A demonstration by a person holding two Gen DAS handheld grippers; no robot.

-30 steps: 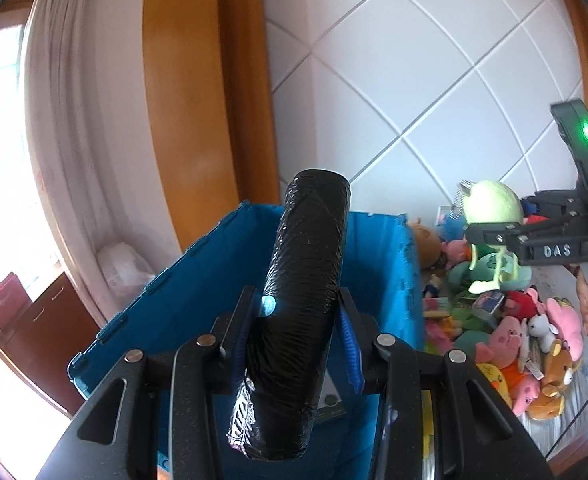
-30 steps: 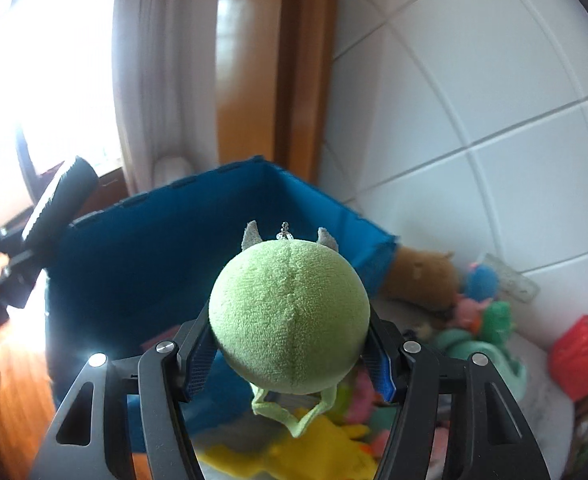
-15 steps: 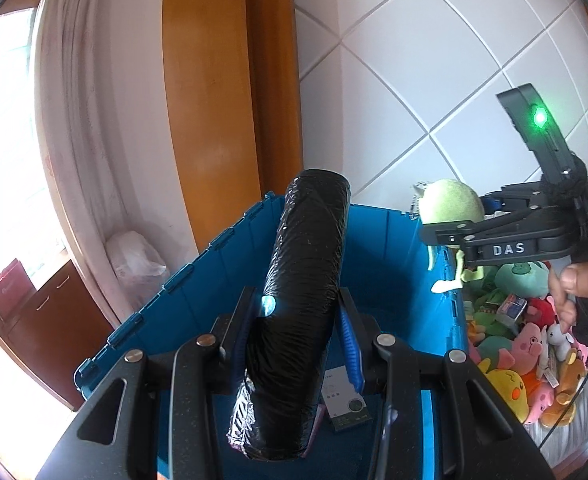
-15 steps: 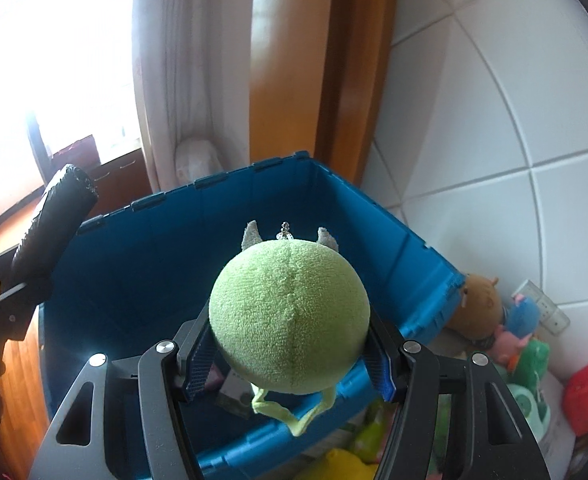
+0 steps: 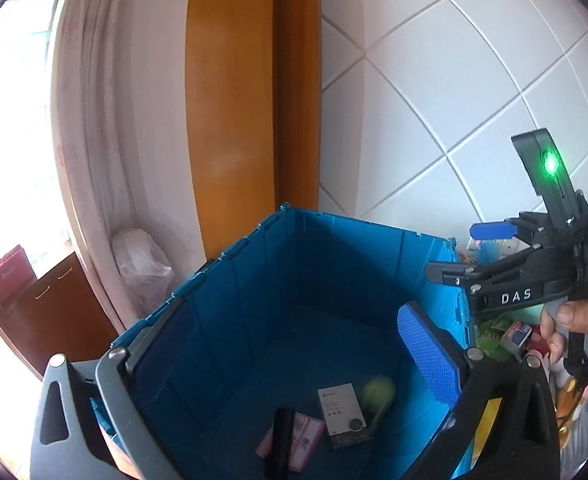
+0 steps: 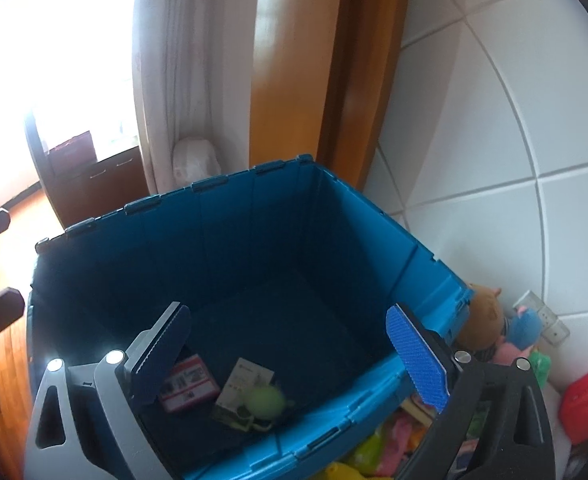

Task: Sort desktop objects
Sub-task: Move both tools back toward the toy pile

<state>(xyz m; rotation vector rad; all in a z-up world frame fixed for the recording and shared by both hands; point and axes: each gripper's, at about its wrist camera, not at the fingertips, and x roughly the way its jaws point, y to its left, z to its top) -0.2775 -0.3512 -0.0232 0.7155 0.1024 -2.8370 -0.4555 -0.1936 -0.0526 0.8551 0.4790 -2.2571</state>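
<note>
A deep blue bin [image 5: 230, 256] fills both views. At its bottom lie a black wrapped roll [image 5: 280, 440], a green plush ball [image 5: 378, 392], a white box [image 5: 340, 408] and a pink box [image 5: 304, 442]. My left gripper [image 5: 290, 312] hangs over the bin, its jaws opening wide with nothing between them. My right gripper [image 6: 288, 312] is over the bin [image 6: 374, 384] too, jaws opening and empty, above the green plush ball [image 6: 264, 400] and white box [image 6: 246, 378]. The right gripper [image 5: 462, 250] also shows at the bin's right rim. The roll is hidden in the right wrist view.
A heap of plush toys [image 6: 482, 316] lies on the table right of the bin, with a red plastic thing [image 6: 586, 408] beyond. A tiled wall and a wooden frame [image 5: 230, 100] stand behind. A hand [image 5: 586, 320] holds the right gripper. A white bag [image 5: 146, 264] sits by the curtain.
Both grippers have gone from shut to wide open. The black roll left the left gripper and the green plush ball left the right one; both now lie in the bin.
</note>
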